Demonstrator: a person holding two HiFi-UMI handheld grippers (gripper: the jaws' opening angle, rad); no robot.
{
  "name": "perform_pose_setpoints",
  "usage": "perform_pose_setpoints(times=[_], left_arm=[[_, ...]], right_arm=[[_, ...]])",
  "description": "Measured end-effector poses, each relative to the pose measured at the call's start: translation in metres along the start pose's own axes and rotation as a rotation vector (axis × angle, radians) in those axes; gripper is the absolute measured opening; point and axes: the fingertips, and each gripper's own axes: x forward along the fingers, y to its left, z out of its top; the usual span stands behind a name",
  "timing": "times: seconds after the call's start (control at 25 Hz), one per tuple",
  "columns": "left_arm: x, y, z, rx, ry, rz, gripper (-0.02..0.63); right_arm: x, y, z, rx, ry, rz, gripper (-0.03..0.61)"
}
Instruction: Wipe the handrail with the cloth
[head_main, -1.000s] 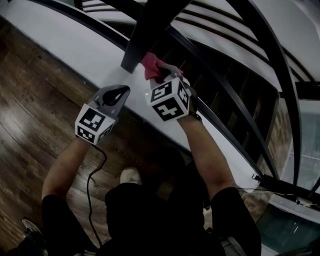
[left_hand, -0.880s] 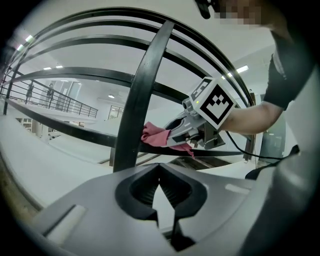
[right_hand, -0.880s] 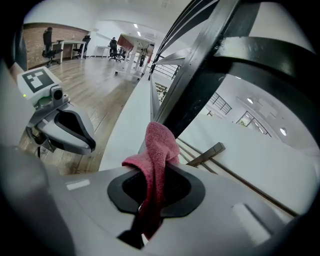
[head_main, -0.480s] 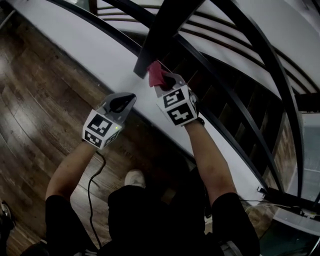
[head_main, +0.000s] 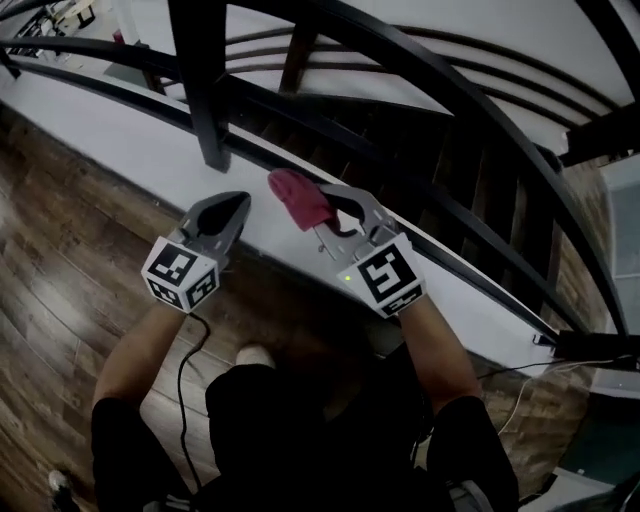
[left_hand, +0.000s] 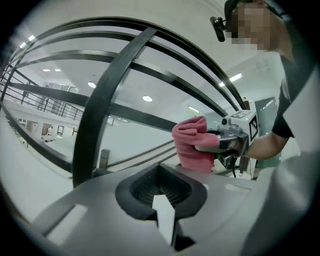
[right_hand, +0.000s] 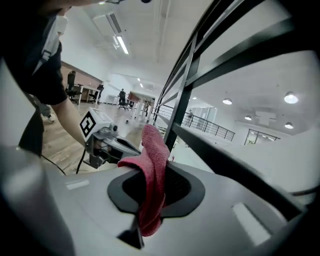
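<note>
Right gripper (head_main: 325, 215): jaws clamping shut on red cloth (head_main: 298, 197), a fold poking out beyond the tips. Left gripper (head_main: 228, 210): jaws closed, gripping nothing. Cloth hovering off the dark handrail (head_main: 470, 100), near a baluster (head_main: 200, 90); wiping apparently pending.

The right tool (head_main: 325, 205) has pulled the cloth (head_main: 298, 197) off the railing post (head_main: 200, 90), now well clear.
</note>
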Motion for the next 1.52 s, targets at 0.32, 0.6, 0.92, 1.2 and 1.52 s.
perform_pose_setpoints(times=[0.32,0.6,0.92,1.2,1.52], left_arm=[[0.058,-0.091,0.080,0.065,-0.087,-0.031,0.000],[0.051,-0.168,0.202,0.088,-0.070,0.055,0.000],[0.020,-0.244,0.357,0.081,-0.059,0.061,0.000],[0.034,-0.349,0.478,0.066,-0.075,-0.155,0.000],[0.073,-0.440,0.565,0.058,-0.119,-0.428,0.000]], right_arm=[[-0.132,-0.027,0.018,-0.162,-0.120,-0.006,0.041],[-0.232,-0.041,0.119,-0.101,-0.246,0.199,0.041],[-0.352,-0.072,0.294,0.089,-0.489,0.218,0.041],[-0.484,-0.128,0.364,0.095,-0.434,0.046,0.041],[-0.610,-0.187,0.392,0.076,-0.398,-0.280,0.041]])
